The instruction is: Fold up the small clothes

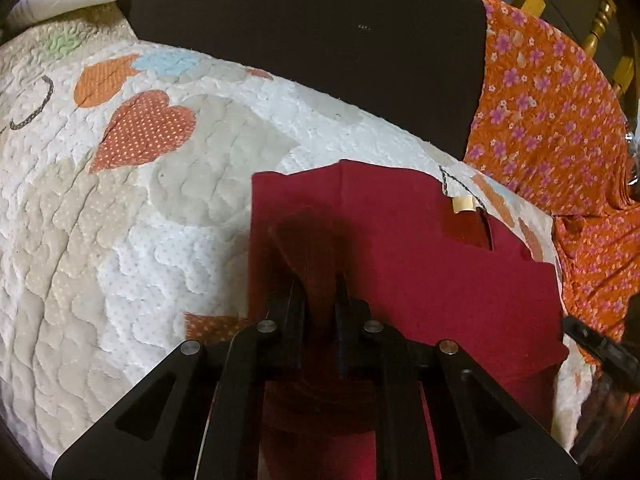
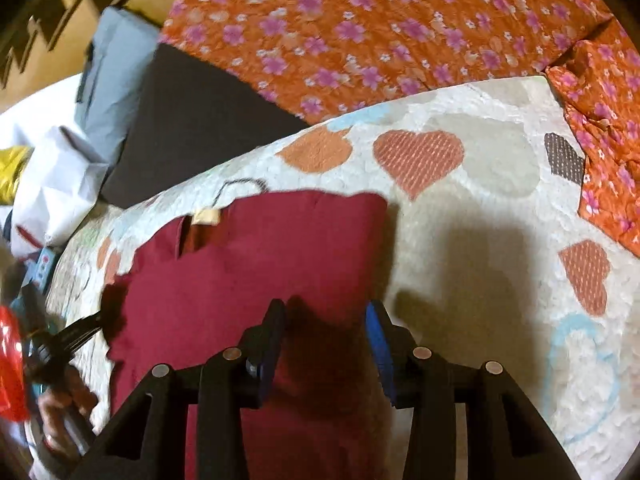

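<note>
A dark red garment (image 1: 420, 264) lies flat on a quilt with heart patches (image 1: 120, 216). A small beige label (image 1: 464, 204) shows at its far edge. My left gripper (image 1: 320, 286) is shut on a raised fold of the red cloth near the garment's left side. In the right wrist view the same red garment (image 2: 240, 264) lies below my right gripper (image 2: 326, 320), whose jaws stand apart over its near right part without pinching it. In that view the left gripper (image 2: 98, 322) bites the garment's left edge, with a person's hand (image 2: 64, 400) behind it.
An orange floral cloth (image 1: 552, 120) lies at the right and far side of the quilt. A black folded cloth (image 1: 312, 40) lies beyond the garment, with pale blue fabric (image 2: 116, 68) and a white bag (image 2: 52, 176) beside it. Yellow wooden spindles (image 1: 596, 28) stand behind.
</note>
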{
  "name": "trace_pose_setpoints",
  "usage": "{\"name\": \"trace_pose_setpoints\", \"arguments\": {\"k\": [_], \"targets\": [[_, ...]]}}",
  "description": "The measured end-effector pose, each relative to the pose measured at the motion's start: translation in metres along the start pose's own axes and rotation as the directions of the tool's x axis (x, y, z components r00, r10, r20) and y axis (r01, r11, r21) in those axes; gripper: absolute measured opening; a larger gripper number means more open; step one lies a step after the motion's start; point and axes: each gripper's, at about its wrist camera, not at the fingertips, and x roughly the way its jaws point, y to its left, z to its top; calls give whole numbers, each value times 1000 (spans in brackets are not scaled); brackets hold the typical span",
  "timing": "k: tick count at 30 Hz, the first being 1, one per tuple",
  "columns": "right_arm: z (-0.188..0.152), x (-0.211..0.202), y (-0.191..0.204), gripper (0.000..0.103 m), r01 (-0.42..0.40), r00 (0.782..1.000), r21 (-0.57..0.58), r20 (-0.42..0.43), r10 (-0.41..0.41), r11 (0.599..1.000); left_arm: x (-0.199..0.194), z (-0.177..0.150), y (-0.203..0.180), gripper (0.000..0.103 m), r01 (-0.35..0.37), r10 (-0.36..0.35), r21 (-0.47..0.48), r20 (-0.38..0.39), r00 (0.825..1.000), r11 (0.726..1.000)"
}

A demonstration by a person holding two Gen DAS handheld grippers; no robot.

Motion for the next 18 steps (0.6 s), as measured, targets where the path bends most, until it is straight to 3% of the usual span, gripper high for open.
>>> {"name": "trace_pose_setpoints", "arguments": {"k": [3,6,10,13,16,18], "targets": [[-21,1,8,40,0,999,-97,-44,-4,995,-3,1,-6,10,3,-3,11,4,1000,1000],[-43,11,8,40,138,976,-224,-136,-172,965,-11,0,-7,10,16,-16,16,1,1000,1000],[-38,-13,-5,40,120,986,-132,-101,-134,984,-26,-3,-1,11,42,-42,-3,4,999,999],[-22,-24,-2,42,48,998,-70,-23,-50,996,-30,-6,1,16,33,-33,-9,19,999,999],[-4,-8,0,51,27,1000,-19,-12,-27,999,-24,-9,1,16,16,-16,-10,11,1000,1000],[1,14,1,51,39,997,14,-63,-38,999,-21,-10,1,16,9,-9,-7,5,1000,1000]]}}
